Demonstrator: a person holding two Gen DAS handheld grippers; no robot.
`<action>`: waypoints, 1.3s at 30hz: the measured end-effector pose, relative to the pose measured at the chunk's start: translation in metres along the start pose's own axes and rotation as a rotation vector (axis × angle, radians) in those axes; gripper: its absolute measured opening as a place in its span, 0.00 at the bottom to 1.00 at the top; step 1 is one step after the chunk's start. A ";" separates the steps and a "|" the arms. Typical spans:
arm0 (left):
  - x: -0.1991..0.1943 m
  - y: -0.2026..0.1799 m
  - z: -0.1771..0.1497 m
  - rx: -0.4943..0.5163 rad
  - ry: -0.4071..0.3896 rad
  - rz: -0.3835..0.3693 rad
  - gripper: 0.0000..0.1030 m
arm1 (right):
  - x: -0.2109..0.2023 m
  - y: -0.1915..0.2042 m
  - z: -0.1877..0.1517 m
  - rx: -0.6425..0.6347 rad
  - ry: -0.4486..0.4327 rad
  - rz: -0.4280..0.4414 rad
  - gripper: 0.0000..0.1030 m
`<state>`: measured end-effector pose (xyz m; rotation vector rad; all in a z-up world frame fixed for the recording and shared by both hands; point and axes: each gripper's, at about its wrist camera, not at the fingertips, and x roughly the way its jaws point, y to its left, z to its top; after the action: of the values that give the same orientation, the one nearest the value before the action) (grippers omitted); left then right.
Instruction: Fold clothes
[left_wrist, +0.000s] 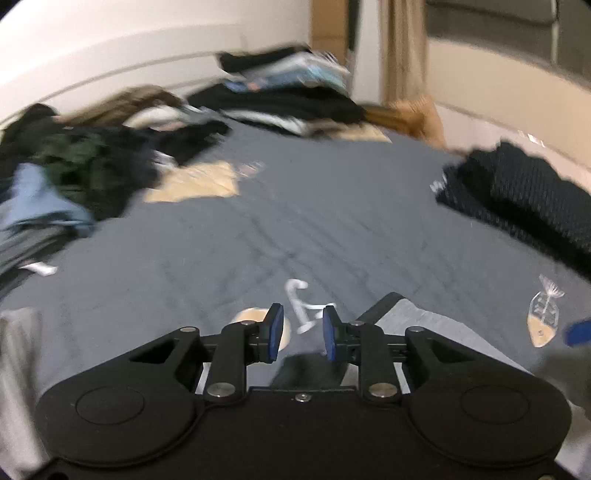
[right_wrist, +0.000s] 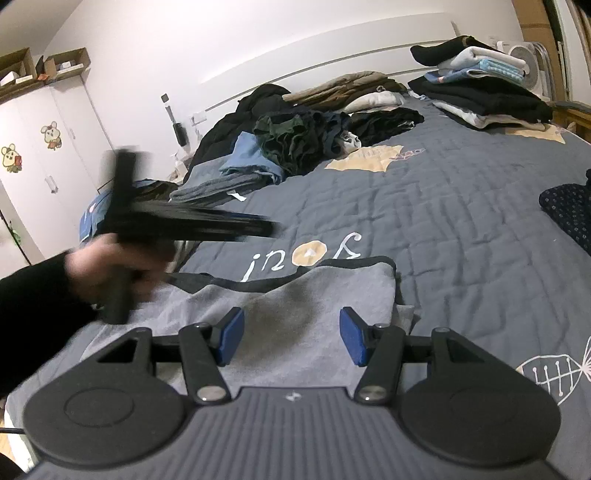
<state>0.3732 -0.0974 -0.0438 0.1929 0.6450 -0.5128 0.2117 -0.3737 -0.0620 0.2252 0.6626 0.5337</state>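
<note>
On grey quilt (right_wrist: 443, 206): clothes heap (right_wrist: 295, 144); left claw (left_wrist: 303, 330) narrow, right claw (right_wrist: 291, 336) wide, both empty.

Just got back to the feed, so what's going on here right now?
A person is folding clothes on a bed with a handheld gripper in each hand. A grey garment with a dark trim lies flat in front of them. The right gripper hovers over it, open and holding nothing. The left gripper is off the cloth, blurred with motion, its jaws slightly apart and empty. Unfolded clothes are heaped at the far left, and a folded stack sits at the far corner.
</note>
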 end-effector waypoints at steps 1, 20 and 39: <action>-0.023 0.007 -0.004 -0.008 -0.012 0.021 0.25 | 0.000 0.000 0.000 0.003 -0.002 0.000 0.55; -0.195 0.084 -0.159 -0.351 -0.060 0.459 0.57 | 0.018 0.008 0.000 -0.033 -0.042 -0.203 0.60; -0.073 0.145 -0.147 -0.238 0.024 0.350 0.42 | 0.131 -0.064 0.025 -0.079 0.091 -0.261 0.59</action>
<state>0.3204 0.1037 -0.1121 0.0841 0.6727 -0.0955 0.3398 -0.3581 -0.1351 0.0389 0.7449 0.3201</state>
